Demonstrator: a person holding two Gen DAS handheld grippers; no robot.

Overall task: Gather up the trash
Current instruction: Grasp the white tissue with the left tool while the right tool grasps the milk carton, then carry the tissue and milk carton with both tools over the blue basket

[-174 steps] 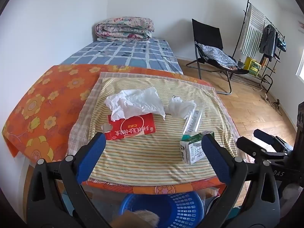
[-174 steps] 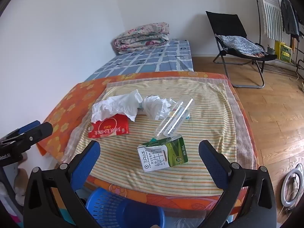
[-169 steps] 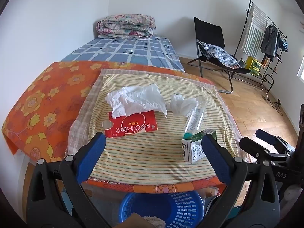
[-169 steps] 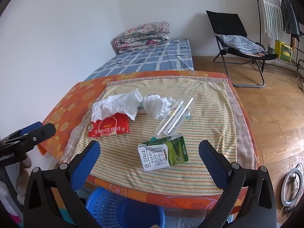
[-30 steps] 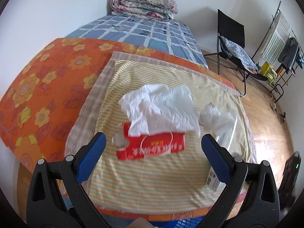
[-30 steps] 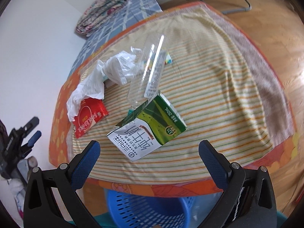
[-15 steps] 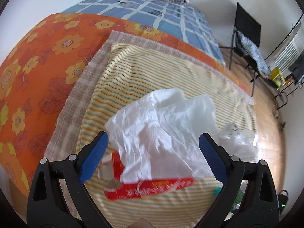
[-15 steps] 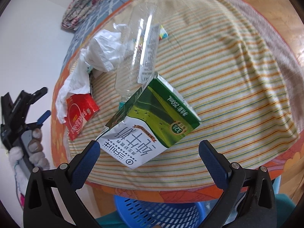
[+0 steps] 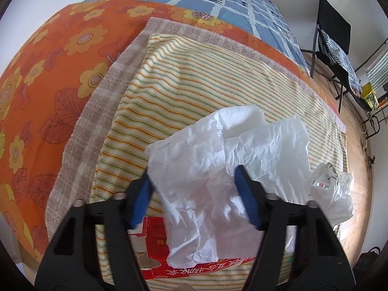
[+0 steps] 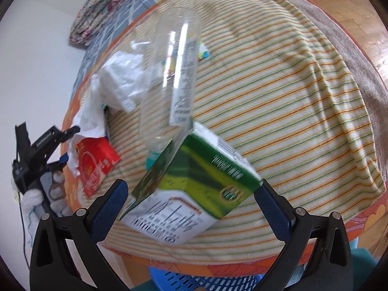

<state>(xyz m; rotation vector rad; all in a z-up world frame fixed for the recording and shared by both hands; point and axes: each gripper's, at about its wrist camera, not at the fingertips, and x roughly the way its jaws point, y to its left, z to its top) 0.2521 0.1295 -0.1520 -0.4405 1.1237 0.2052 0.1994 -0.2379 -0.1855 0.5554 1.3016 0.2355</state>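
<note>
Crumpled tissue hiding red box, left tool straddling it, right tool spread around blurred carton

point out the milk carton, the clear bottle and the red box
milk carton [image 10: 194, 189], right wrist view, on its green side panel
clear bottle [image 10: 169, 72], right wrist view, on the middle of its clear body
red box [image 9: 155, 232], left wrist view, on the red face left of the white paper

1. A crumpled tissue sheet lies partly on a flattened carton on the tabletop.
2. Right of it sits a plastic bag.
3. A bottle lies behind the milk carton.
4. A basket stands under the tabletop's near edge.
</note>
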